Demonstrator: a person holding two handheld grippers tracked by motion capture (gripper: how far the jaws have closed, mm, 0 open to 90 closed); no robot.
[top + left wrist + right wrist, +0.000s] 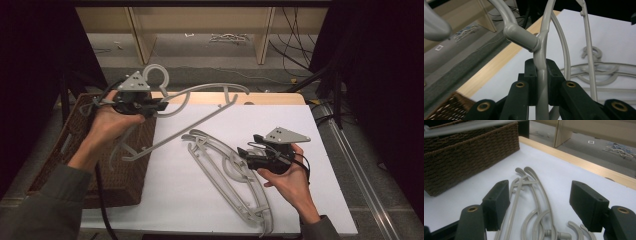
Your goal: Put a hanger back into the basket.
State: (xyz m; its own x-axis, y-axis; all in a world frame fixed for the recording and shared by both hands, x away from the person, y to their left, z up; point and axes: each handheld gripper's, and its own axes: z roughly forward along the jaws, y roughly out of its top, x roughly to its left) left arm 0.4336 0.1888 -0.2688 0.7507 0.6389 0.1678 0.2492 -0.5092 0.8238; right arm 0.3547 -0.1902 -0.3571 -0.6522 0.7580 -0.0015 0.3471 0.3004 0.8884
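A: Where is the lifted hanger [200, 107] in the high view?

B: Upper left of centre. The left gripper [159, 106] has its jaws pinched onto the grey plastic just below the hook, which curls up above the gripper. The hanger's body slants down and left from there, over the edge of the wicker basket [125, 180] at the left of the frame, clear of the table.

A: Does the left gripper view agree?

B: Yes. The hanger's neck [541, 75] runs straight up the middle of the picture between the two black pads, which press on it from both sides. The hook's stem branches off toward the upper left.

A: And the right gripper [243, 152]?

B: Right of centre in the high view, jaws spread, pinching nothing. It sits just beside the hooks of the hangers lying flat on the white table [200, 200]. In the right gripper view those flat hangers [536, 202] lie between and beyond the open pads, untouched.

A: How many are lying there?

B: Hard to say. They overlap in a stack [230, 175] running from centre to lower right; at least two, but the bars blur together.

A: Anything cut off?

B: The basket's inside is dark. In the left gripper view the hook's top runs out of frame. In the right gripper view the flat hangers' lower ends are cut by the bottom edge.
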